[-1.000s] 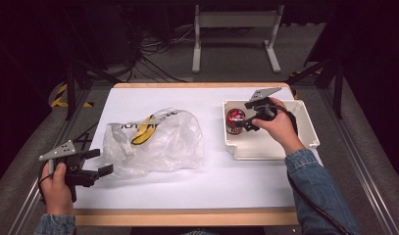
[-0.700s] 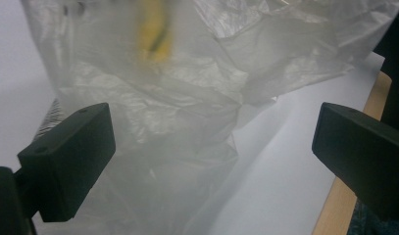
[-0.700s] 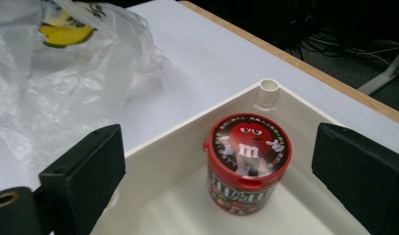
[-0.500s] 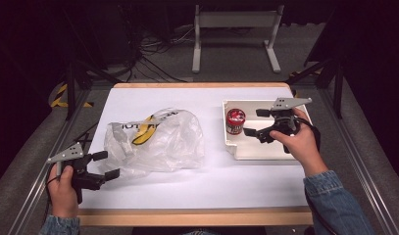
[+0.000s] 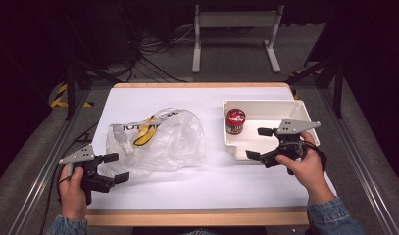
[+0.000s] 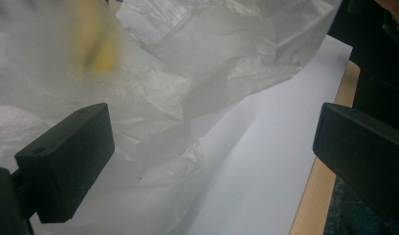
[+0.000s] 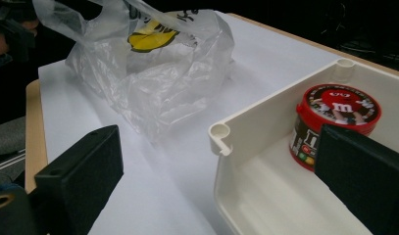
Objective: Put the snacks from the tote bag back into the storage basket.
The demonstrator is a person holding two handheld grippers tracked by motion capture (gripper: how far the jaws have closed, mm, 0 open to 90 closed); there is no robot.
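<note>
Right gripper (image 5: 259, 143), jaws spread and empty, hovers at the near corner of the white bin (image 5: 265, 107) holding a red-lidded candy tub (image 5: 235, 121). Left gripper (image 5: 115, 167), also spread, sits beside the crumpled plastic bag (image 5: 158, 139).

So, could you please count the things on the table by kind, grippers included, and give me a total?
Clear plastic bag: 1
White plastic bin: 1
Red-lidded M&M's tub, standing in the bin: 1
Hand-held grippers, both open: 2, the left gripper beside the bag and the right gripper at the bin
Total: 5
</note>
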